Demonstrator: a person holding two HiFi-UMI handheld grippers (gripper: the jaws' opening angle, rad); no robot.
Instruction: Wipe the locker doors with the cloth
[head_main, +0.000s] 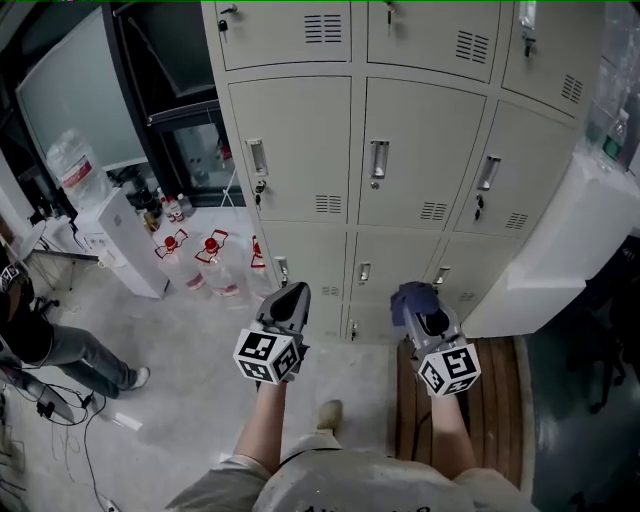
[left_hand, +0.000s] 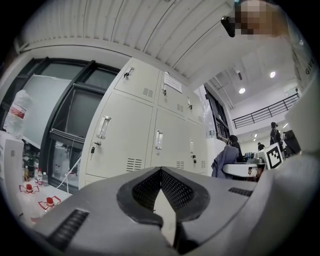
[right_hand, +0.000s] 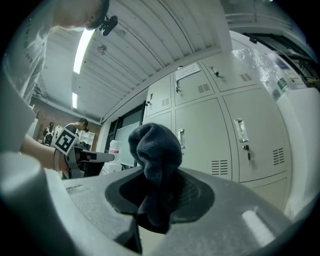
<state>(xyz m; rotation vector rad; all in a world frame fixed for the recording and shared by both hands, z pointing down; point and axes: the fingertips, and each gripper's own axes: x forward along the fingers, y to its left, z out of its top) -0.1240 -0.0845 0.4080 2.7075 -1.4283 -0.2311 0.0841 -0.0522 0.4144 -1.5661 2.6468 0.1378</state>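
The beige locker doors (head_main: 300, 150) stand in front of me in rows, each with a metal handle and a vent; they also show in the left gripper view (left_hand: 125, 135) and the right gripper view (right_hand: 210, 135). My right gripper (head_main: 418, 305) is shut on a dark blue cloth (head_main: 410, 297), which bunches up above the jaws (right_hand: 155, 150). My left gripper (head_main: 293, 292) is shut with nothing in it, its pads (left_hand: 172, 192) meeting at the tips. Both grippers hang low, short of the lockers and pointing at the bottom row.
Several large water bottles (head_main: 210, 262) with red caps stand on the floor left of the lockers, beside a white cabinet (head_main: 120, 240). A big white appliance (head_main: 555, 240) leans in at the right over a wooden platform (head_main: 500, 400). A person (head_main: 40, 340) sits at far left.
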